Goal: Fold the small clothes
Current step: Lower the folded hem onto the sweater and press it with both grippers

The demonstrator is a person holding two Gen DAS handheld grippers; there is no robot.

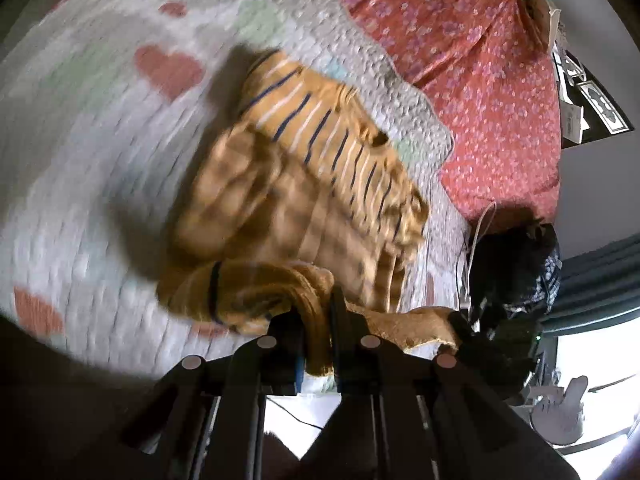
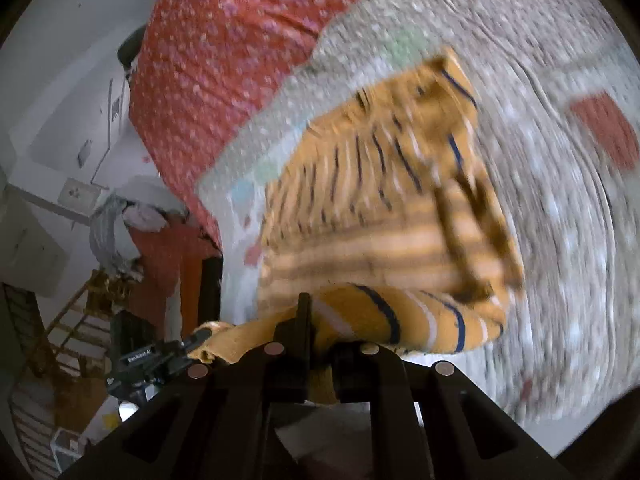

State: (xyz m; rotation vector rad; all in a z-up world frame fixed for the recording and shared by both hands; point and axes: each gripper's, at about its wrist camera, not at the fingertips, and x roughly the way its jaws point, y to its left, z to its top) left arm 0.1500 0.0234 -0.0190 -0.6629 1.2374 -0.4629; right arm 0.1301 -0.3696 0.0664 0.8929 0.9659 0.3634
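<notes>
A small mustard-yellow garment with navy and white stripes lies crumpled on a quilted bedspread with hearts. My left gripper is shut on the garment's near edge, and cloth hangs between its fingers. My right gripper is shut on the same edge of the garment, further along. The stretch of hem between the two grippers is held up. The other gripper shows at the right in the left wrist view and at the left in the right wrist view. Both views are motion-blurred.
A red floral sheet covers the bed beyond the quilt. A dark bag and a white cable sit at the bed's edge. A wall with sockets, a wooden rack and piled cloth stand beside the bed.
</notes>
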